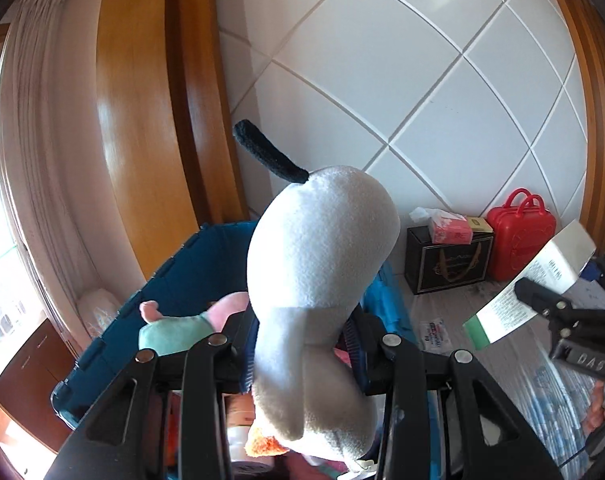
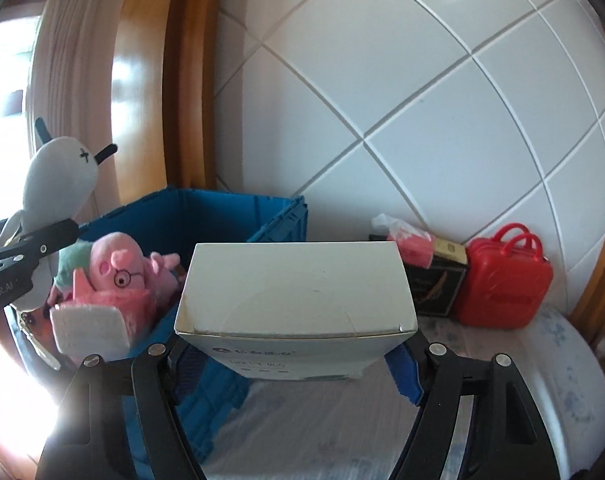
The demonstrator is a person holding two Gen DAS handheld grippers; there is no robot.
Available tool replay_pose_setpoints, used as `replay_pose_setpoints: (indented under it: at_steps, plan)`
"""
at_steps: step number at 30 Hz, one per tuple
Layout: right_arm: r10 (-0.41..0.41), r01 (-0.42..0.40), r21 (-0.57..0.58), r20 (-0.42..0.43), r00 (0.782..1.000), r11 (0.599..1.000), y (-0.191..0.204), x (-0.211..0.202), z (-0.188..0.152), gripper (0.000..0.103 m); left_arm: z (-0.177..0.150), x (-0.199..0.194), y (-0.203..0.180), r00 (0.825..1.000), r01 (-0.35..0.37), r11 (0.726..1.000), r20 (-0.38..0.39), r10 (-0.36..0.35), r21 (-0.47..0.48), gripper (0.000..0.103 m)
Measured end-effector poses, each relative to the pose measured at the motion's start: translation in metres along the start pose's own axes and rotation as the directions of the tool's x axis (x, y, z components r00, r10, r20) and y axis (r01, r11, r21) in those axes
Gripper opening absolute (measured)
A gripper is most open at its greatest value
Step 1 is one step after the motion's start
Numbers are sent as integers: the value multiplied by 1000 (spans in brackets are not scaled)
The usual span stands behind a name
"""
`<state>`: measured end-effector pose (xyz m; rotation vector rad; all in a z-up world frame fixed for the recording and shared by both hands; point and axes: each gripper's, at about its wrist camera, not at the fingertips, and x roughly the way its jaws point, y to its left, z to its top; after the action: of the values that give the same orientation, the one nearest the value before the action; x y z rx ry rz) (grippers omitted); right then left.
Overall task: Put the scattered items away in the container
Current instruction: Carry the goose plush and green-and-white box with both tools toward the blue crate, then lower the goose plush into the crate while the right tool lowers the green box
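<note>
My left gripper (image 1: 302, 344) is shut on a white plush toy (image 1: 318, 264) with a black ear, held upright over the blue crate (image 1: 174, 280). The toy (image 2: 58, 180) and the left gripper (image 2: 34, 248) also show at the left of the right wrist view. My right gripper (image 2: 294, 356) is shut on a white cardboard box (image 2: 294, 292), held level just right of the blue crate (image 2: 230, 212). The box (image 1: 534, 284) and right gripper (image 1: 542, 304) show at the right of the left wrist view. A pink pig plush (image 2: 122, 272) and other items lie inside the crate.
A black box (image 2: 434, 284) with a pink tissue pack (image 2: 410, 244) on it and a red toy suitcase (image 2: 502, 280) stand against the white padded wall. A small white packet (image 1: 434, 332) lies on the patterned surface. A wooden frame and a curtain are at the left.
</note>
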<state>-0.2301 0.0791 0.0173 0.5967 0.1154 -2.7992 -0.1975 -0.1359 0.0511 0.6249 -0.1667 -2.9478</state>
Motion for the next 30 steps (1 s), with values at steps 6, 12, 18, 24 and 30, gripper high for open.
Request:
replay_pose_setpoints:
  at_steps: [6, 12, 18, 24, 30]
  plan:
    - [42, -44, 18, 116, 992, 999, 77, -18, 50, 76, -22, 24, 80, 997, -26, 1000, -71, 27, 7, 36]
    - [207, -211, 53, 74, 976, 976, 162, 12, 58, 76, -55, 57, 142, 978, -92, 996, -187, 87, -18, 36]
    - [306, -297, 95, -103, 946, 950, 221, 74, 30, 76, -83, 81, 167, 952, -97, 995, -294, 83, -33, 36]
    - [272, -262, 76, -188, 944, 962, 236, 83, 11, 76, -90, 79, 162, 955, -53, 998, -292, 44, -23, 68]
    - [243, -238, 48, -227, 943, 970, 225, 74, -10, 76, -86, 59, 151, 972, -8, 999, -234, -2, -42, 82]
